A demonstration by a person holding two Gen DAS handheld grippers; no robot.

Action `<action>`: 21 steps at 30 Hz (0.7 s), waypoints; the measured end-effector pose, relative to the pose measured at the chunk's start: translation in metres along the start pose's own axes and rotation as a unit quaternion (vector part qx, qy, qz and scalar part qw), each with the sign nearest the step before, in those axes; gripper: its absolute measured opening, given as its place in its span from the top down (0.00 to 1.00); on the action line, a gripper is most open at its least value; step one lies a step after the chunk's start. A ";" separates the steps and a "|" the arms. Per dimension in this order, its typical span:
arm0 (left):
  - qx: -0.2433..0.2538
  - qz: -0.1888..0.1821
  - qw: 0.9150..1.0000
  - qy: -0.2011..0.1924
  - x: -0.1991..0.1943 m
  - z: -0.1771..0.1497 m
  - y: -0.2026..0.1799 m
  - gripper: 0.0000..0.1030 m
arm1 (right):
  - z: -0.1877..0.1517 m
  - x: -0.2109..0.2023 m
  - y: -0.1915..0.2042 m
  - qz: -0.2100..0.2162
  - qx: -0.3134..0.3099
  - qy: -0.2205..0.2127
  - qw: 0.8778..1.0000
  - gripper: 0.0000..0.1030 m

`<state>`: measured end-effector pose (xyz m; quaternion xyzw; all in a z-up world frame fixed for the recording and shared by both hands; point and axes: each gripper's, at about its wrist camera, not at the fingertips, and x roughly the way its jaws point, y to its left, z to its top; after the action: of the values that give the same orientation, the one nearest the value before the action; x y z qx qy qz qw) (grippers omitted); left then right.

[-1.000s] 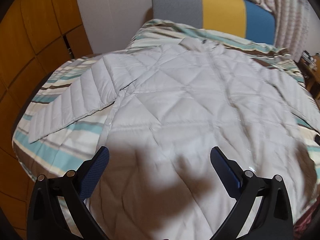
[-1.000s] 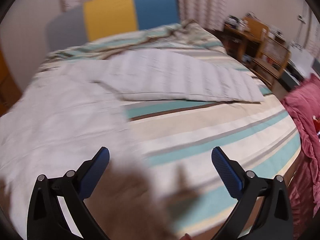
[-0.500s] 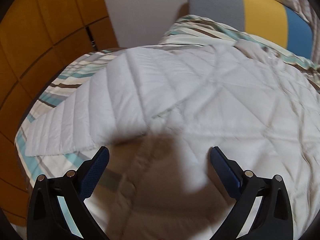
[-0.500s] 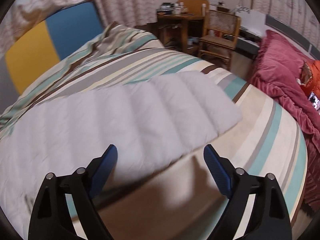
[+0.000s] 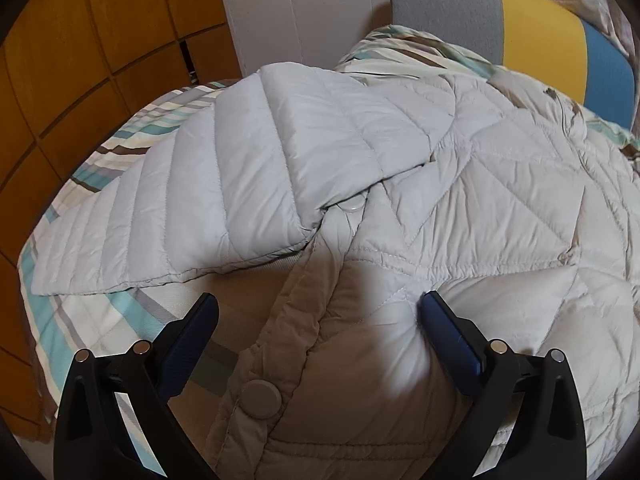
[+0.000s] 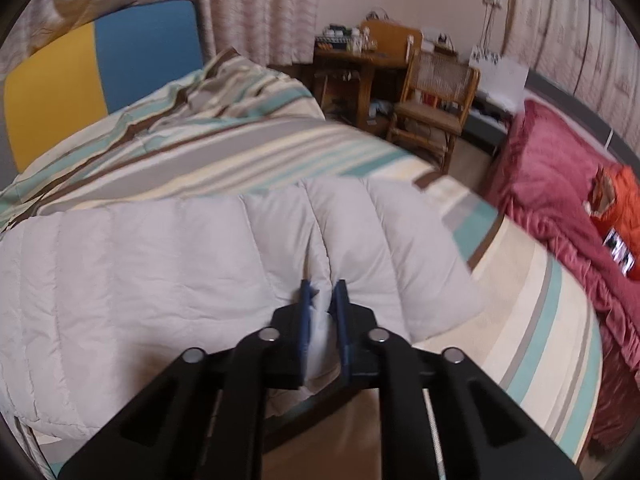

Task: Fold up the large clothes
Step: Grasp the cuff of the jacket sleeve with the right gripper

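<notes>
Your right gripper [image 6: 323, 294] has just pinched shut on the quilted jacket's right sleeve [image 6: 360, 240].

The first fold can start: the jacket [image 5: 460, 200] lies spread on the striped bed [image 5: 96, 320]. Your left gripper [image 5: 318, 314] hangs wide open over the snap-button edge [image 5: 261, 399], holding nothing; the left sleeve [image 5: 200, 200] lies clear.
</notes>
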<state>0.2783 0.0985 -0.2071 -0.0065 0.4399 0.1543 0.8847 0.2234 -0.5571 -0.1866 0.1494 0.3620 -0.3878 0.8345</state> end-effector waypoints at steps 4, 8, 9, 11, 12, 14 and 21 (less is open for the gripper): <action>0.000 -0.001 1.000 0.000 0.001 0.000 -0.001 0.03 | 0.003 -0.021 0.020 0.016 -0.021 -0.039 0.999 0.94; -0.013 -0.014 1.000 0.000 0.001 -0.002 0.002 0.03 | 0.003 -0.066 0.060 0.052 -0.082 -0.098 0.990 0.96; -0.013 -0.013 1.000 -0.001 0.001 -0.002 0.001 0.03 | 0.003 -0.077 0.072 0.067 -0.099 -0.108 0.987 0.98; -0.010 -0.009 1.000 -0.003 0.000 -0.002 0.001 0.03 | 0.000 -0.099 0.097 0.094 -0.134 -0.126 0.978 1.00; -0.008 -0.006 1.000 -0.005 0.000 -0.002 0.001 0.03 | -0.002 -0.110 0.108 0.103 -0.152 -0.139 0.973 1.00; -0.006 -0.002 1.000 -0.007 0.000 -0.002 0.000 0.03 | -0.011 -0.137 0.136 0.125 -0.198 -0.169 0.957 1.00; -0.012 -0.011 1.000 -0.005 0.000 -0.002 0.002 0.03 | -0.054 -0.180 0.202 0.177 -0.296 -0.195 0.918 0.91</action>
<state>0.2760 0.1000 -0.2081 -0.0213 0.4336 0.1498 0.8883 0.2705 -0.2992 -0.1012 -0.1213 0.2575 -0.1300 0.9498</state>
